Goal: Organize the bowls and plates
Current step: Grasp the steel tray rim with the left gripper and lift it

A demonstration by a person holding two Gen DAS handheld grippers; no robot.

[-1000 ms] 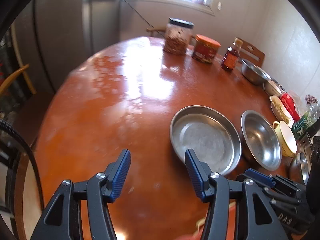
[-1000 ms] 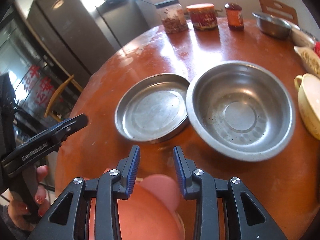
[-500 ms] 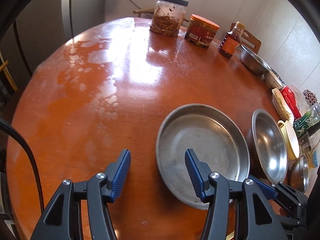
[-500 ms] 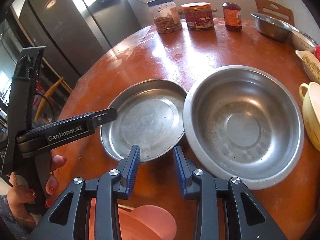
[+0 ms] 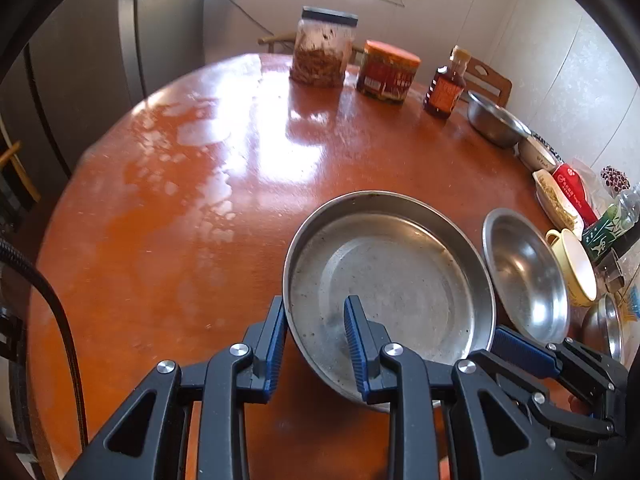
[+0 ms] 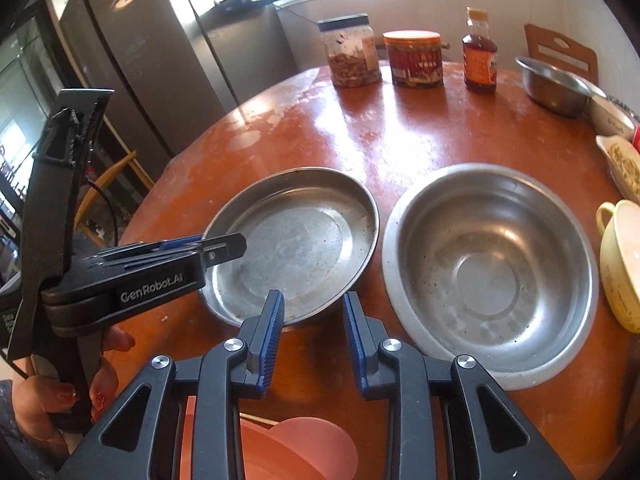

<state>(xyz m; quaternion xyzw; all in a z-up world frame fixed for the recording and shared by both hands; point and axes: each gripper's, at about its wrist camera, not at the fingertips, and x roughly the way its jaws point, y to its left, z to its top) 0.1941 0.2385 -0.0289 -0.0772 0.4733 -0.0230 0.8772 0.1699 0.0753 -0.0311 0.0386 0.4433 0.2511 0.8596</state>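
Two grippers: left (image 5: pixel 316 336) fingers straddle plate (image 5: pixel 400 276) rim at frame bottom, not clamped; right (image 6: pixel 314 332) spread, empty, before plate and bowl (image 6: pixel 492 272).

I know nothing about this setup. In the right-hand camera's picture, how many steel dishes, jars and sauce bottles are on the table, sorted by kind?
Steel plate: 1
Steel bowls: 2, the large near bowl and the far bowl
Jars: 2, the black-lidded jar and the red-lidded jar
Sauce bottle: 1
Total: 6
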